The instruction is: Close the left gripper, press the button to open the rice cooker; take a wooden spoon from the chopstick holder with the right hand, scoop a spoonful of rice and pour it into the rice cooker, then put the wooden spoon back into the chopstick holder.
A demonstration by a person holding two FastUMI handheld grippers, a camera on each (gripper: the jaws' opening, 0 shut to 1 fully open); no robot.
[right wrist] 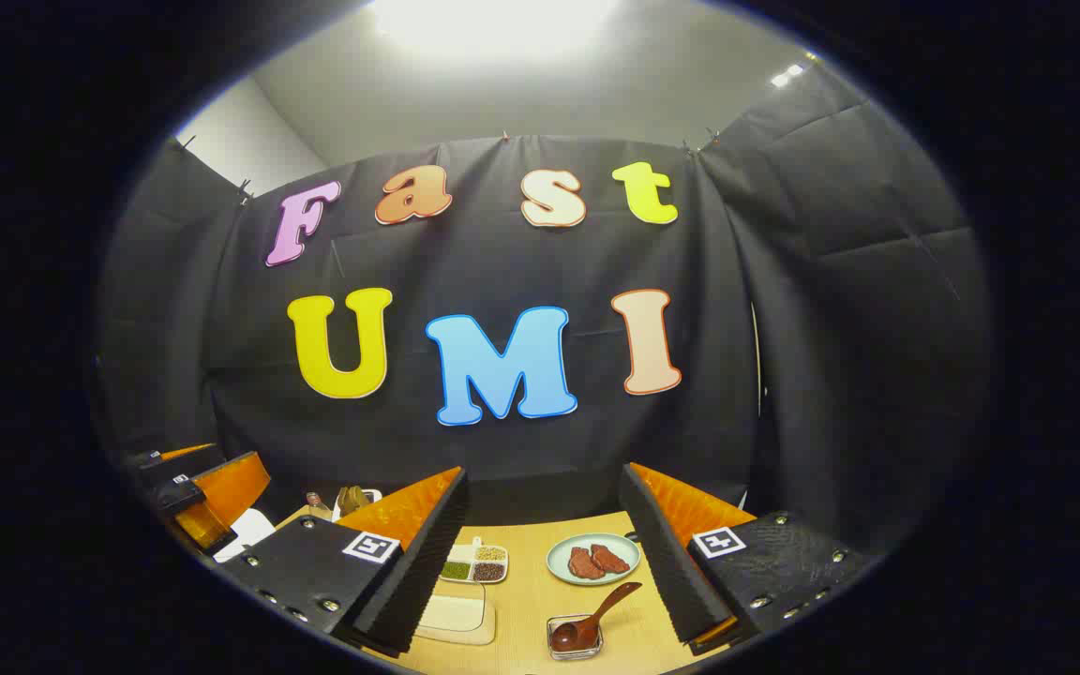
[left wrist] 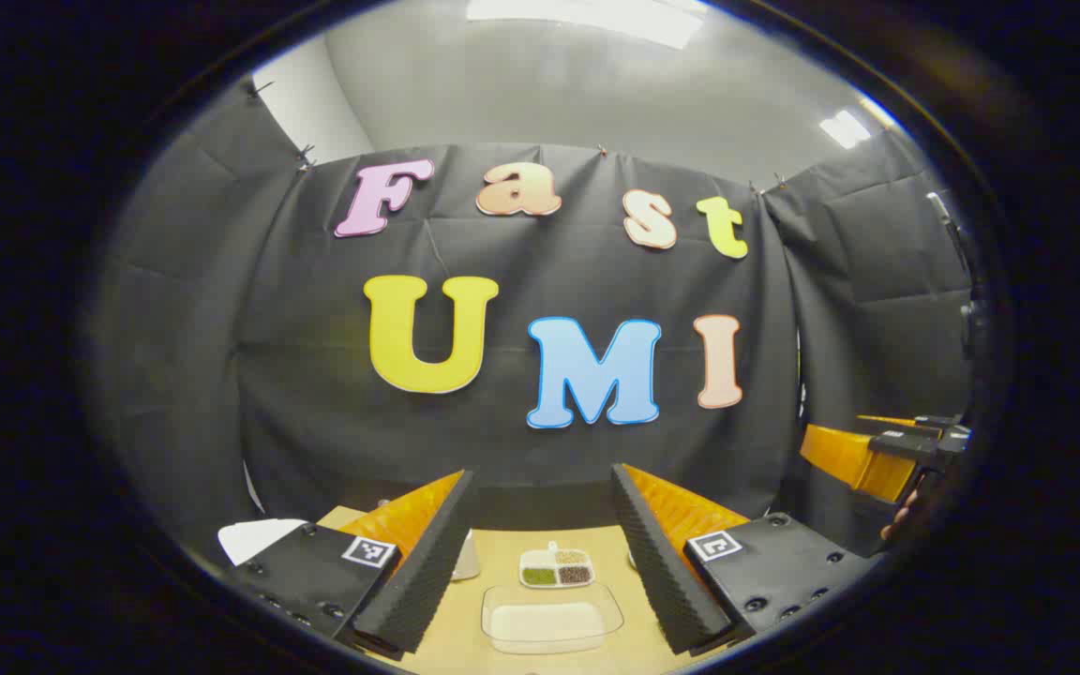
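My left gripper (left wrist: 542,478) is open and held above the wooden table (left wrist: 638,647), with nothing between its fingers. Below it lies a clear tub of white rice (left wrist: 551,621). A white rounded body (left wrist: 257,538), perhaps the rice cooker, peeks out at the left edge. My right gripper (right wrist: 545,473) is open and empty too, high over the table (right wrist: 526,600). A brown spoon (right wrist: 598,611) rests in a small glass dish (right wrist: 576,637) under it. The rice tub (right wrist: 454,614) lies to its left. A holder with brownish utensils (right wrist: 351,499) stands at the back left.
A divided dish of grains (left wrist: 556,568) (right wrist: 474,562) sits behind the rice tub. A pale plate with two brown pieces (right wrist: 593,559) lies right of it. The right gripper (left wrist: 882,455) and a hand (left wrist: 910,511) show far right; the left gripper (right wrist: 198,487) shows far left.
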